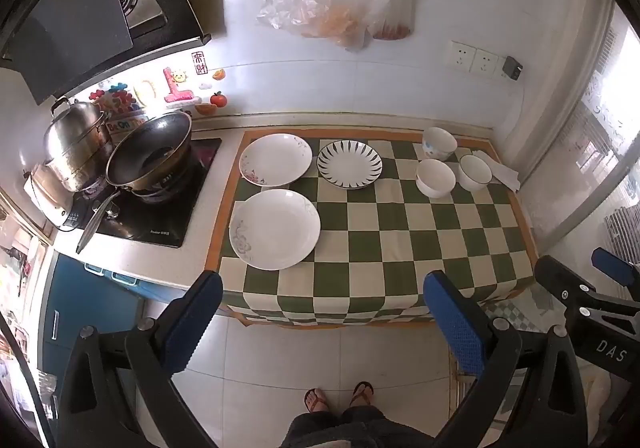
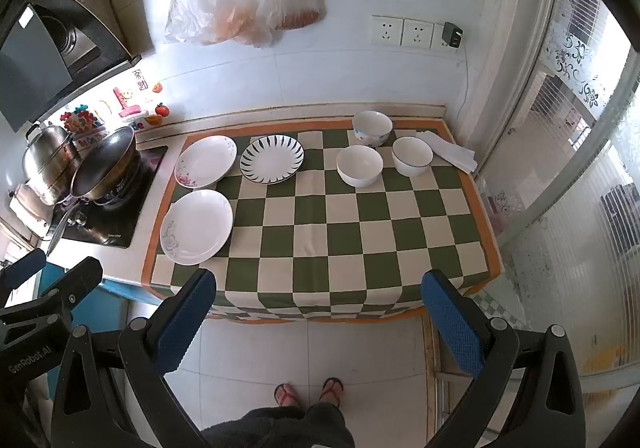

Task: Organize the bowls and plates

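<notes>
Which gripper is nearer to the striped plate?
Hard to call. The striped plate sits right of centre ahead of the left gripper, left of centre ahead of the right gripper; both hang short of the counter.

On the green-and-cream checked cloth, two white floral-edged plates point(image 2: 197, 226) point(image 2: 206, 161) and a black-rayed white plate point(image 2: 272, 159) lie flat and apart on the left, while three upright white bowls point(image 2: 359, 166) point(image 2: 412, 156) point(image 2: 372, 127) cluster at the back right.

You can read "DAS" on the right gripper point(image 1: 600, 276) body in the left wrist view, "GenRobot.AI" on the left gripper point(image 2: 48, 268) body in the right wrist view. Wall sticker point(image 1: 124, 123) reads "Be On The"; other labels illegible.
</notes>
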Available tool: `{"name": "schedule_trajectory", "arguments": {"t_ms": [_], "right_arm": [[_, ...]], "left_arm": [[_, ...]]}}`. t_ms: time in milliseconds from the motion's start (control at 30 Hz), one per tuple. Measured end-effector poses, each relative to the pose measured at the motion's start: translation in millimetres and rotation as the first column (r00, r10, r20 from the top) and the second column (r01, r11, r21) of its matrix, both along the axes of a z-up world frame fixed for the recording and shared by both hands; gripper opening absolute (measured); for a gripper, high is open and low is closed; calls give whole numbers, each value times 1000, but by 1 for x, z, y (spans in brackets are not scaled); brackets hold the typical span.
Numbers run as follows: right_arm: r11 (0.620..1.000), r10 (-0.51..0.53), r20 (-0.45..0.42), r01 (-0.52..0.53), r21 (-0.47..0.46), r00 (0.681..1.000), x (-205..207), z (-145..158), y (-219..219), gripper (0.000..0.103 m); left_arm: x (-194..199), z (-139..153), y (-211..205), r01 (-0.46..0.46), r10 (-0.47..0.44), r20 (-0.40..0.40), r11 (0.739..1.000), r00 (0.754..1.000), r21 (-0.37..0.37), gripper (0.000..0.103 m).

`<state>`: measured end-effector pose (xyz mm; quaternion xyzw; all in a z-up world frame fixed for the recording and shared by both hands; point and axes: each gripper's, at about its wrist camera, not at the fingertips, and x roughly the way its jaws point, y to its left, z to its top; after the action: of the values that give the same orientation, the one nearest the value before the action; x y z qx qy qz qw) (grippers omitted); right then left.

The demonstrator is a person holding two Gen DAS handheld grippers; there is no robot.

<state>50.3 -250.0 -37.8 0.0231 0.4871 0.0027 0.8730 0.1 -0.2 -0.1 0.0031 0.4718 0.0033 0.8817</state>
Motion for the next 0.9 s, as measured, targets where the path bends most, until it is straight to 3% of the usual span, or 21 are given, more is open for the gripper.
{"name": "schedule_trajectory", "arguments": {"t_ms": [900], "right_arm": [[1000,1,2,-1,-7,1000,0,0,4,103]], "left_arm": [[0,7,1,-2,2,11,1000,1000,-10,103]]}}
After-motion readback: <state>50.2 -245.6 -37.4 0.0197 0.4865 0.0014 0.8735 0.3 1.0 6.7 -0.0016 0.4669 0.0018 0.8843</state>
